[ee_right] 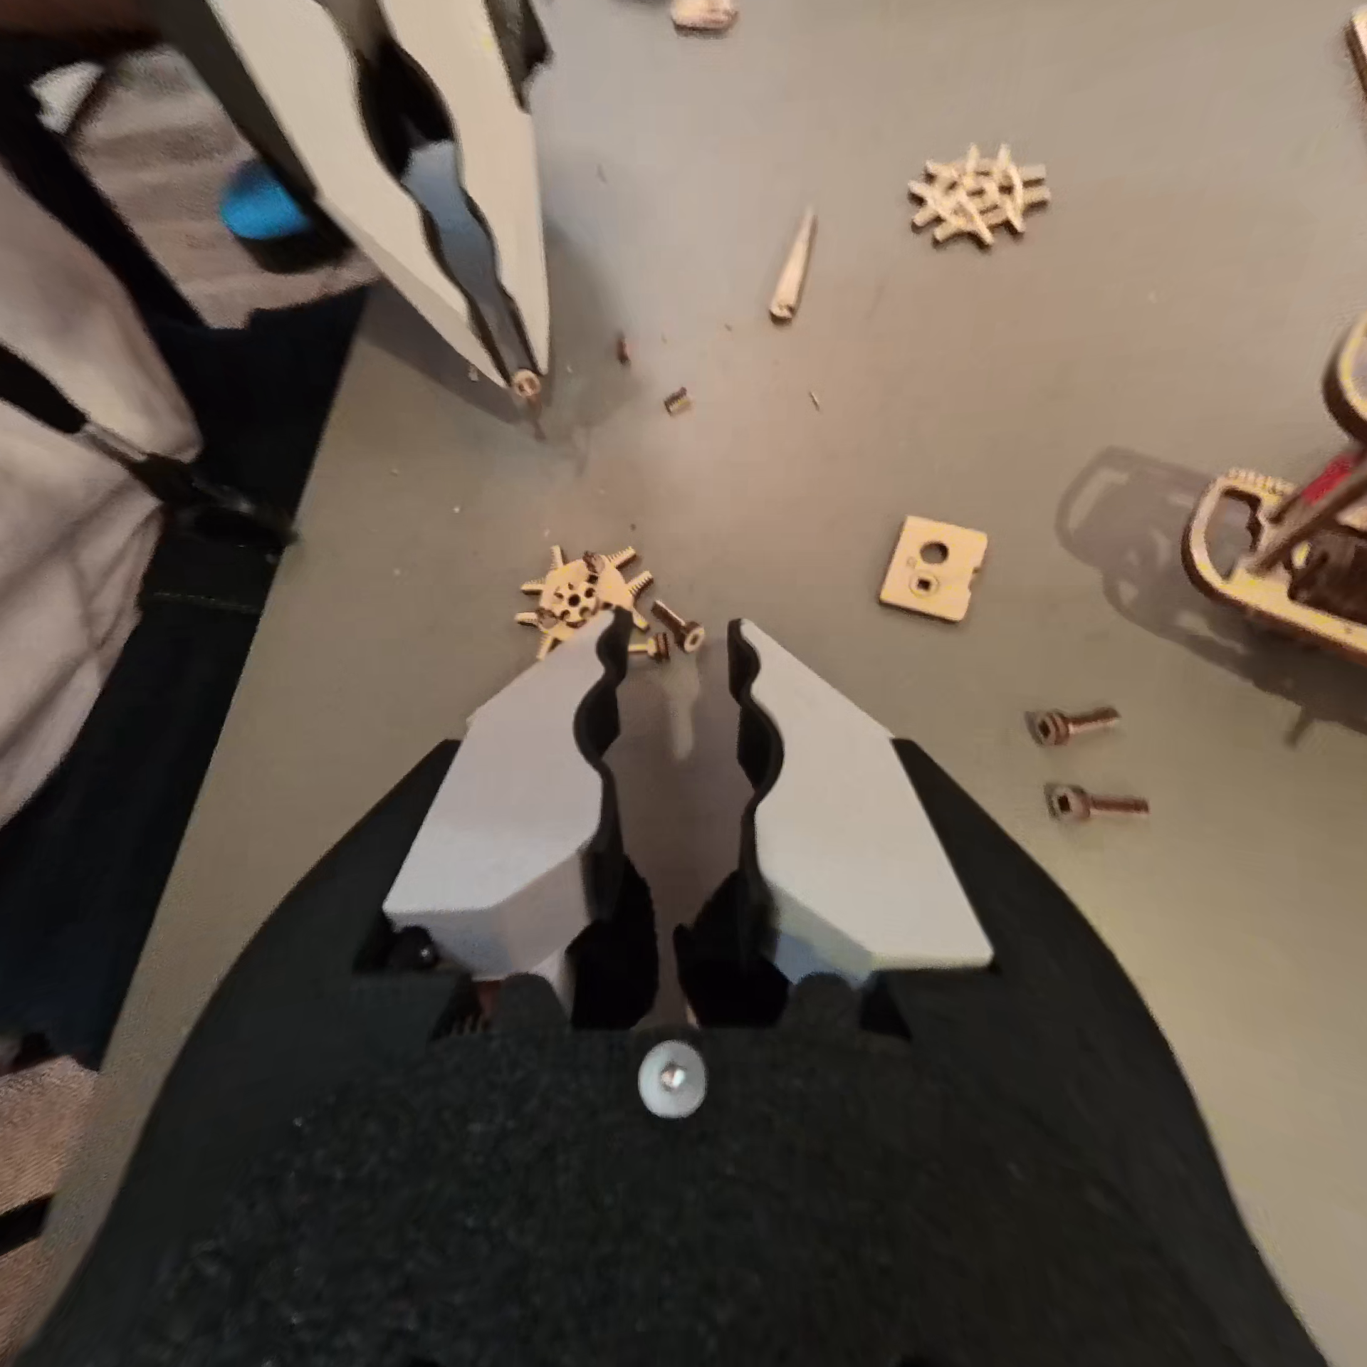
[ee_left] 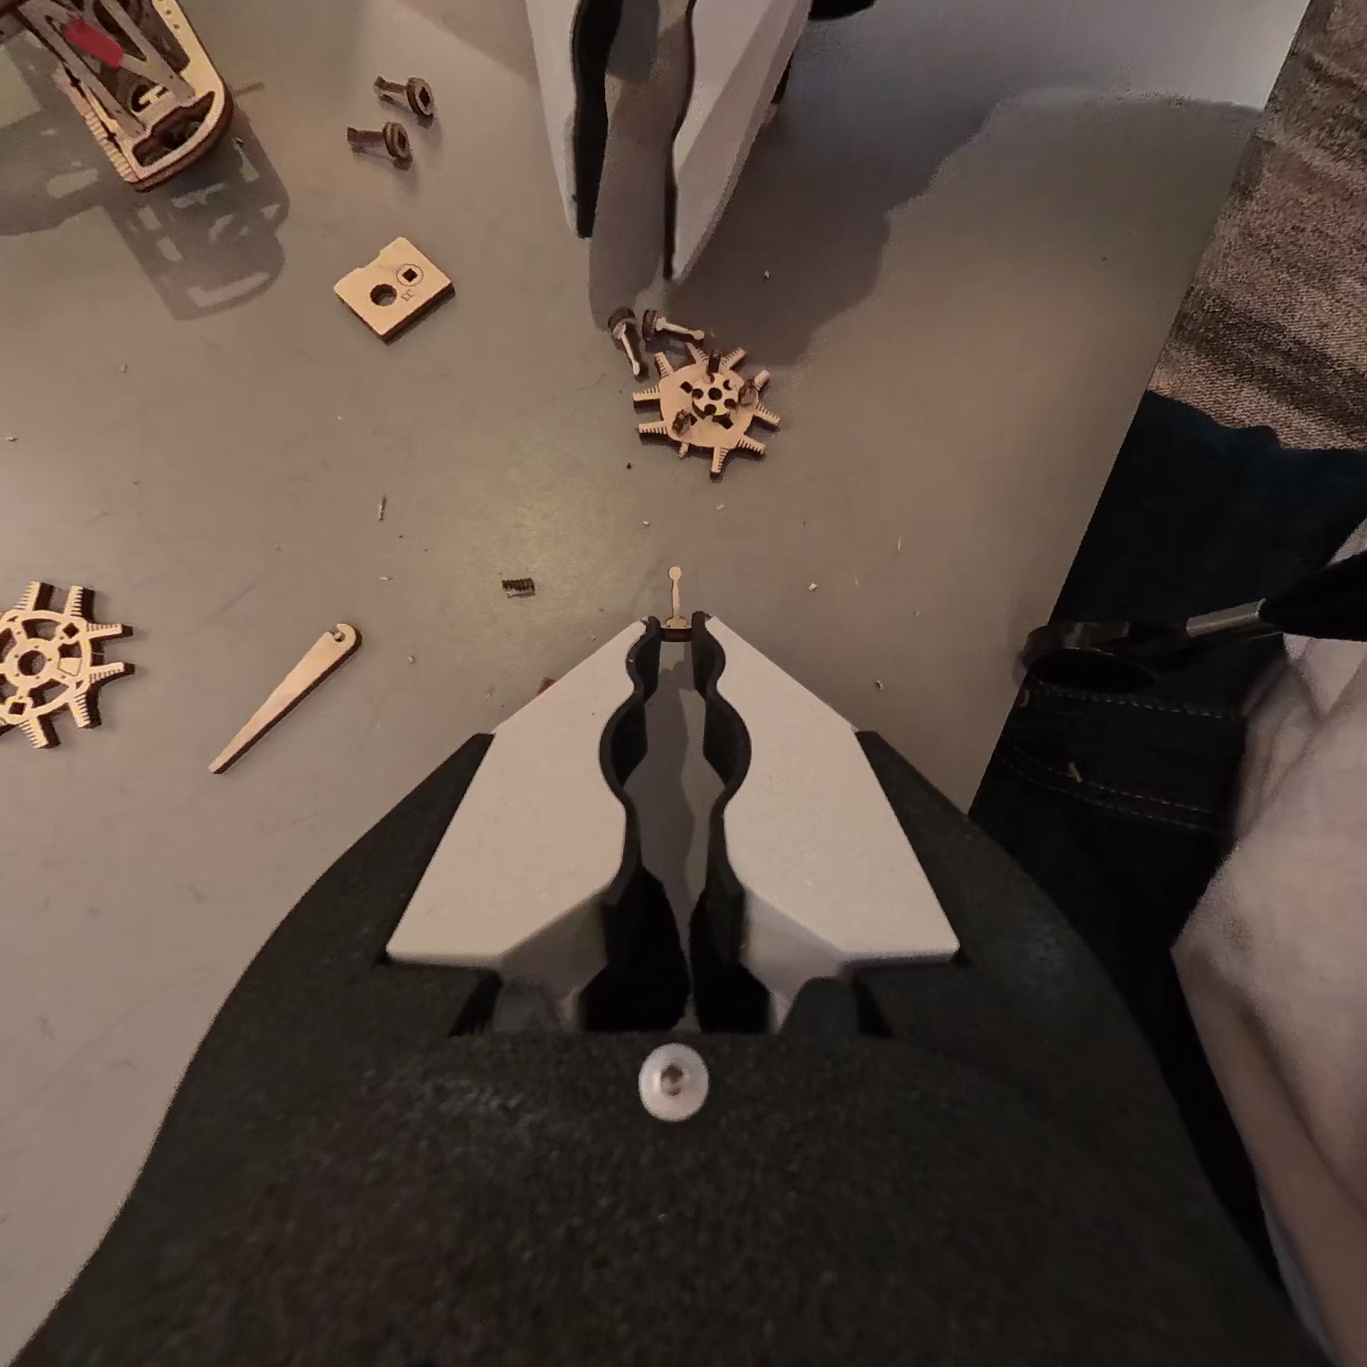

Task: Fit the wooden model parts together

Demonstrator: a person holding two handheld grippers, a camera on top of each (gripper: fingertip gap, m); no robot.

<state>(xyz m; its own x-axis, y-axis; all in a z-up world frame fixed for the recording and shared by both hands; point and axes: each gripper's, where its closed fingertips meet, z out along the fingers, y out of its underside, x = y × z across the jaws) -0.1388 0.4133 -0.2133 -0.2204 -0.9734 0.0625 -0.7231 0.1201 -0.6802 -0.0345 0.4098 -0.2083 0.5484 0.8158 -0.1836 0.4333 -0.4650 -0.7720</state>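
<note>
My left gripper [ee_left: 674,627] is shut on a small wooden pin [ee_left: 674,601], held at its tips above the grey table; it also shows in the right wrist view [ee_right: 527,381]. A spiked wooden gear [ee_left: 706,410] with small pegs in it lies ahead, also in the right wrist view [ee_right: 581,598]. Two loose pins [ee_left: 651,329] lie beside it. My right gripper [ee_right: 677,629] is open and empty, hovering just over those pins [ee_right: 677,635] next to the gear; it also shows in the left wrist view [ee_left: 632,255].
A square wooden plate [ee_left: 393,288] with holes, a tapered wooden stick [ee_left: 285,697], a second spiked gear [ee_left: 52,666], two more pins [ee_left: 392,118] and a part-built wooden model [ee_left: 148,96] lie around. A person's legs are at the table edge [ee_left: 1095,562]. Spacing between my two grippers at the tips: around 11 centimetres. The right tips stand about 4 centimetres off the spiked wooden gear [ee_left: 706,410]. Look for it in the right wrist view [ee_right: 581,596] too.
</note>
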